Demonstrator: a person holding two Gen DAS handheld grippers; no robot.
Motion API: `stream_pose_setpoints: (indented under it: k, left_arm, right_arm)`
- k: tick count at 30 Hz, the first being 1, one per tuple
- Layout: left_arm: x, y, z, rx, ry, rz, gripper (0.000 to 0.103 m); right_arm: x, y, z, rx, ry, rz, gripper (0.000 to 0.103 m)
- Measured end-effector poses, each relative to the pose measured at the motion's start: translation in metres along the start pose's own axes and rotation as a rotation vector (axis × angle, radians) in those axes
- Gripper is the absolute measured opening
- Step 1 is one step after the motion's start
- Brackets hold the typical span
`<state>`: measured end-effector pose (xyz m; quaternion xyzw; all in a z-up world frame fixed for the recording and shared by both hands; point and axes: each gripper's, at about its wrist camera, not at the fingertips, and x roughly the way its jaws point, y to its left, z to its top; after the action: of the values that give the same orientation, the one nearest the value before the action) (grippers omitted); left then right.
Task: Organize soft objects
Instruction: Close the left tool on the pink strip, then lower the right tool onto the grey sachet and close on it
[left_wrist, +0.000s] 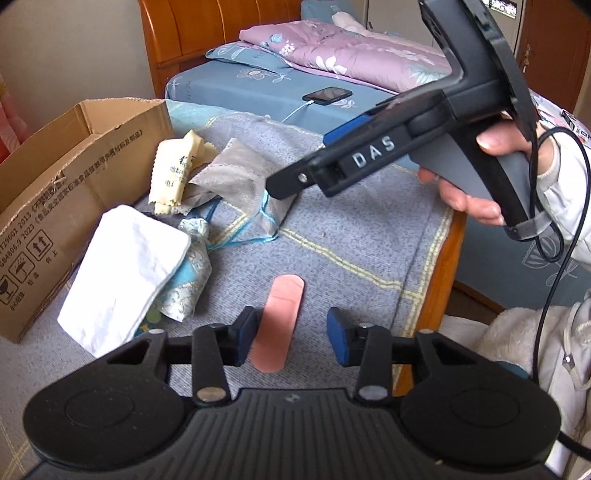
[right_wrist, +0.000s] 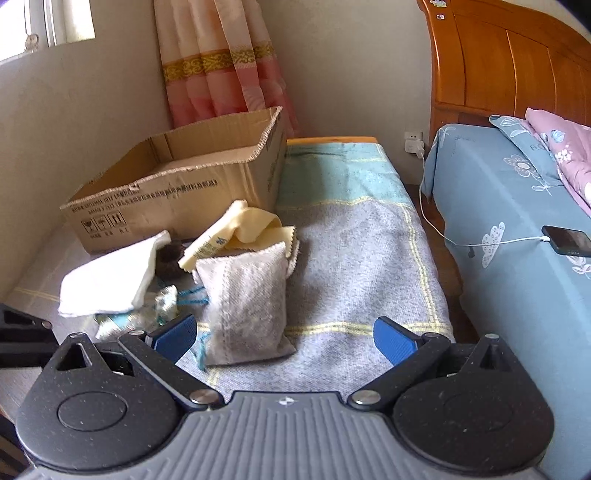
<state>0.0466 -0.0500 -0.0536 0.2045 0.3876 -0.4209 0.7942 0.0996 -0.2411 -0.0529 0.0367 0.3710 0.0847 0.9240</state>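
Softness is deciding everything here. In the left wrist view, the pink strip (left_wrist: 281, 321) is lying flat on the table (left_wrist: 351, 229) near its front edge, between the pads of the left tool (left_wrist: 291, 332). The jaws are standing part open around it: the left pad is sitting just beside the strip, the right pad is staying clear, so nothing is being pinched. The strip is looking thin, light and limp, and I am judging that it is wanting a low pinch across its narrow width, or it is going to slide on the blanket. The right tool (left_wrist: 273, 188), carried in a person's hand (left_wrist: 465, 192), is hovering at the grey pouch (left_wrist: 240, 166), which is leaning in the heap beside the cardboard box (left_wrist: 55, 184) at the table's left edge. The white cloth (left_wrist: 125, 273) and yellow cloth (left_wrist: 173, 173) are crowding that side, while the right half of the table is offering open room up to its wooden edge.

In the right wrist view, the right tool (right_wrist: 284, 339) is standing spread wide and holding nothing. The grey pouch (right_wrist: 243, 295) is resting ahead of its left pad. It is looking stuffed, squashy and a little weighty, so a grip across its middle is seeming best. The cardboard box (right_wrist: 166, 173) is standing open-topped behind the heap, and the path to it is passing over the white cloth (right_wrist: 107, 277)
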Motion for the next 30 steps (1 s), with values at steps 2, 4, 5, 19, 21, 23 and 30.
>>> stream_pose_setpoints:
  k: [2, 4, 5, 19, 21, 23, 30]
  left_arm:
    - [0.001, 0.001, 0.003, 0.019, 0.014, -0.002, 0.030]
    - [0.002, 0.001, 0.007, 0.040, 0.036, -0.005, 0.027]
    - [0.003, 0.001, 0.009, 0.048, 0.045, -0.004, 0.021]
    - [-0.016, 0.009, -0.011, -0.094, 0.028, 0.096, 0.017]
    - [-0.017, 0.012, -0.015, -0.106, 0.036, 0.093, 0.019]
    - [-0.017, 0.012, -0.018, -0.100, 0.038, 0.094, 0.020]
    - [-0.013, 0.013, -0.012, -0.058, 0.050, 0.055, 0.027]
  right_arm:
    - [0.000, -0.001, -0.002, -0.005, 0.005, -0.004, 0.103]
    - [0.000, -0.001, -0.003, -0.005, 0.005, 0.001, 0.103]
    - [-0.001, -0.001, -0.004, -0.005, 0.004, 0.004, 0.103]
    - [0.006, 0.002, -0.020, -0.086, 0.067, -0.033, 0.103]
    - [0.008, 0.009, -0.024, -0.162, 0.084, -0.058, 0.103]
    - [0.007, 0.009, -0.026, -0.173, 0.078, -0.040, 0.103]
    - [0.006, 0.009, -0.026, -0.184, 0.084, -0.035, 0.103]
